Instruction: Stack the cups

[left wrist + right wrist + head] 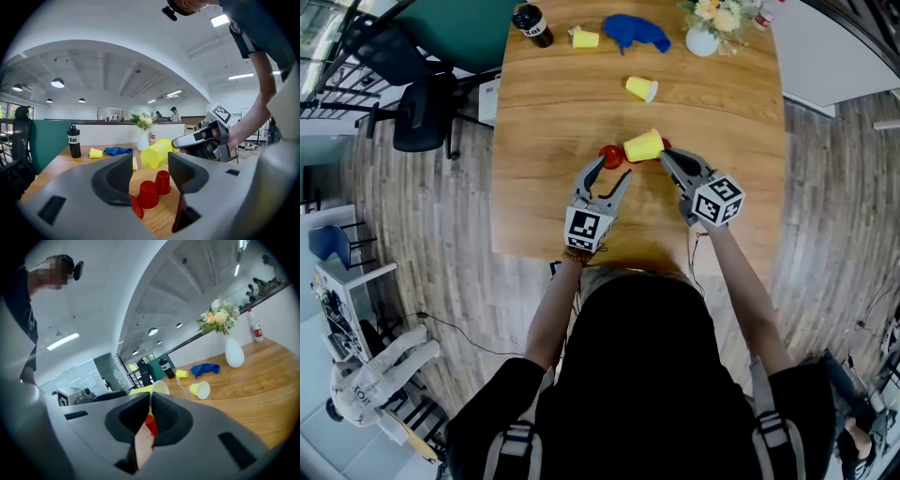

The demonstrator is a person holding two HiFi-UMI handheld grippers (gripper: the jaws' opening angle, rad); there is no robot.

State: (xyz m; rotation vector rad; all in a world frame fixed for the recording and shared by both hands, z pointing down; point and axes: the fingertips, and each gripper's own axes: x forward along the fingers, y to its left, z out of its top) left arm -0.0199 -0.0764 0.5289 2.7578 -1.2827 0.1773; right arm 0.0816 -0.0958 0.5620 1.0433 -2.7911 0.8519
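While right claw (665, 153) pinches yellow cup (644, 145), left claw (615, 169) gapes empty, red cups (148, 194) clear in left gripper view

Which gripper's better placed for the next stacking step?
Right. The right gripper is shut on the yellow cup, holding it tilted over the red cups. The left gripper is open beside them, gripping nothing.

The held yellow cup (644, 145) and red cups (611, 156) crowd the near middle; the table (534, 122) lies open at its left side.
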